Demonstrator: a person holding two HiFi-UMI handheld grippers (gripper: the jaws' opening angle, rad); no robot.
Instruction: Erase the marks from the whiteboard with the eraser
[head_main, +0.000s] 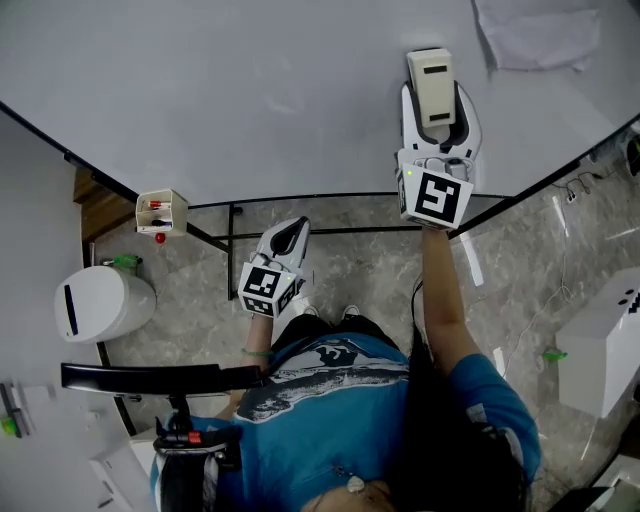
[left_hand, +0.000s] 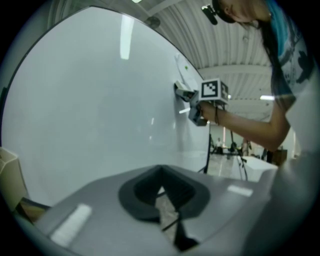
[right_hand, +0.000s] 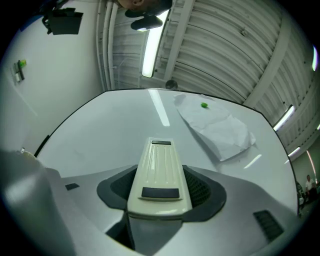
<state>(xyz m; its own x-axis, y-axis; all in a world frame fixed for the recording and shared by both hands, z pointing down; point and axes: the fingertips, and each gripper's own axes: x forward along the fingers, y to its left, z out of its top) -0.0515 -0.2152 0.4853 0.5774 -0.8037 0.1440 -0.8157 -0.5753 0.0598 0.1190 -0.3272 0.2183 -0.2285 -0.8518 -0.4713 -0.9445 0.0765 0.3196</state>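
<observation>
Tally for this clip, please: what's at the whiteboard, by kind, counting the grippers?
whiteboard: 1
eraser: 1
grippers: 2 (left gripper shut with nothing in it, right gripper shut on the eraser)
paper sheet: 1
pen box: 1
Total: 6

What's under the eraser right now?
Bare whiteboard shows around the eraser, clamped in the right hand-held gripper. The patch beneath it is covered; marks there can't be checked.
</observation>
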